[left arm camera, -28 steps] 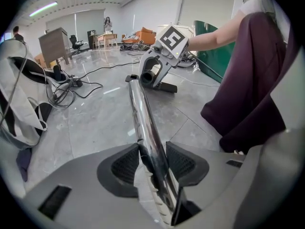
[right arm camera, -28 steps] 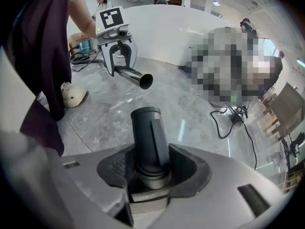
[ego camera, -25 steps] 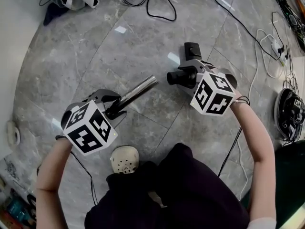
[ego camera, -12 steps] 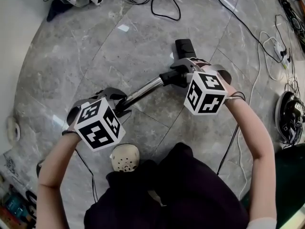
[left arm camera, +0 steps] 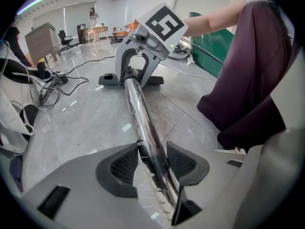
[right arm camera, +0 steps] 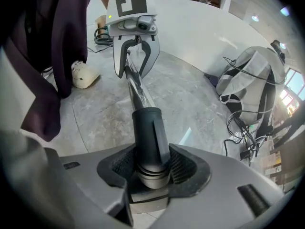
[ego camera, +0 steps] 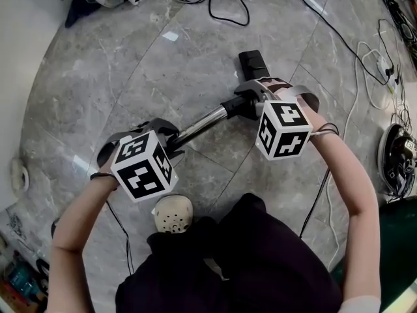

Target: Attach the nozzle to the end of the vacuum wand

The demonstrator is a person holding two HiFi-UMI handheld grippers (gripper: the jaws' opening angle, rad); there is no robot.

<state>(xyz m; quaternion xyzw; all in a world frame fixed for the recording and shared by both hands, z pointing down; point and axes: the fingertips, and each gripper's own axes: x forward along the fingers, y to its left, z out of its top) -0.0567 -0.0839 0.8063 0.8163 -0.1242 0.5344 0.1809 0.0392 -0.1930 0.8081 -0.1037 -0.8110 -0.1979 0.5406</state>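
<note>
Got the nozzle (ego camera: 234, 105) onto the wand (ego camera: 203, 122)
The gap from a second ago is gone. My left gripper (left arm camera: 153, 162) jaws clamp the wand, my right gripper (right arm camera: 151, 165) jaws clamp the nozzle. Probably nearly seated.

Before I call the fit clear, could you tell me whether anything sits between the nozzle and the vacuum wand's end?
Nothing visible does. The black nozzle, clamped in the right hand-held gripper, meets the end of the chrome wand, which the left hand-held gripper grips.
</note>
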